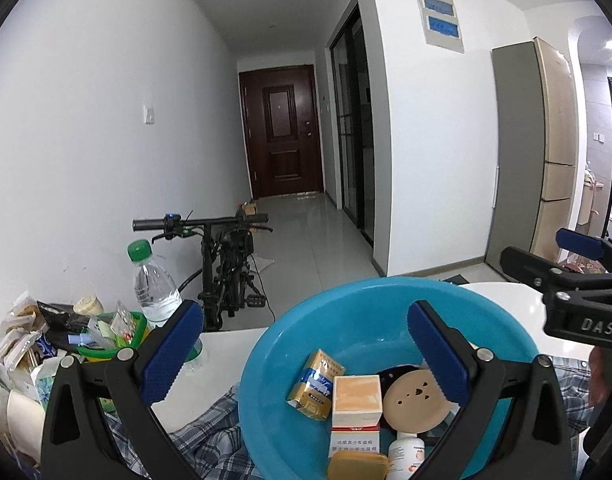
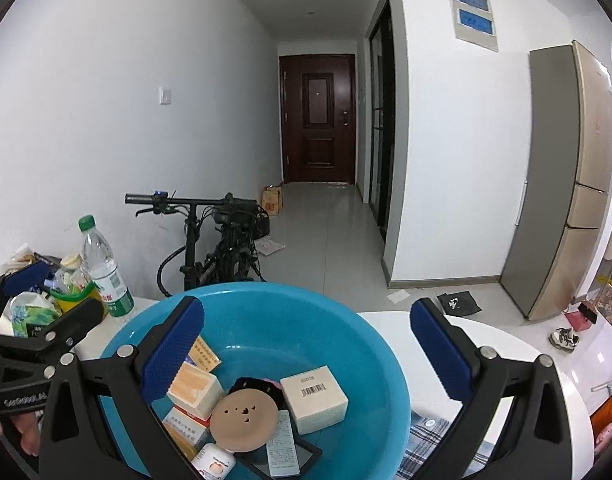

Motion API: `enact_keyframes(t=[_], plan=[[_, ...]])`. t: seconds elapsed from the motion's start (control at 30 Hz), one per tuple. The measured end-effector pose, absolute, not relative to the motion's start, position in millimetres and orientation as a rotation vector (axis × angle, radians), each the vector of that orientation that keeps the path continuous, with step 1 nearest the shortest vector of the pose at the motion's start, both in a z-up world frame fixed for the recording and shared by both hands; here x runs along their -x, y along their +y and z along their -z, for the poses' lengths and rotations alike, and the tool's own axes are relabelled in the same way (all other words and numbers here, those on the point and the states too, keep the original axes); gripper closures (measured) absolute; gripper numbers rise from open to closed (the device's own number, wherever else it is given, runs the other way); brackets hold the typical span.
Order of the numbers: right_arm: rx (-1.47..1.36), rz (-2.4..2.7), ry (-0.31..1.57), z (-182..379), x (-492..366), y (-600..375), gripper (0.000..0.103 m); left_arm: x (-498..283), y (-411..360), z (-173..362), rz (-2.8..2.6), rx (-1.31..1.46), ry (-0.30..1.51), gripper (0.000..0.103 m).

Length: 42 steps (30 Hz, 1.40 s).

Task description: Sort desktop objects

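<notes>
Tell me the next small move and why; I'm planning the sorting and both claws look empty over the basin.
Probably swing the left claw left toward the clutter pile beside the water bottle to fetch another item. Both claws stand open with nothing between their pads, the blue basin already holds several boxes and a tan disc, and that pile remains unsorted.
</notes>
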State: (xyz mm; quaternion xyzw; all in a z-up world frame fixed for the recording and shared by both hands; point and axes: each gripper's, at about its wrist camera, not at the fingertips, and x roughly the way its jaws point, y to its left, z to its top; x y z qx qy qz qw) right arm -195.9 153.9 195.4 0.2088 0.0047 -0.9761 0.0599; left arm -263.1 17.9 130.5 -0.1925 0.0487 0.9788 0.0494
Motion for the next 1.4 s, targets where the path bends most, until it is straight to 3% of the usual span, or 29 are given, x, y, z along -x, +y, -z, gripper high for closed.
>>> enact_keyframes(t=[0.93, 1.4], plan=[[-0.457, 2.956, -0.016, -227, 152, 147, 0.0, 203, -7, -177, -3.038, 0.39, 0.018, 0.0], [-0.418, 2.951, 0.093, -228, 85, 147, 0.0, 129, -5, -182, -3.073, 0.348, 0.058, 0.0]])
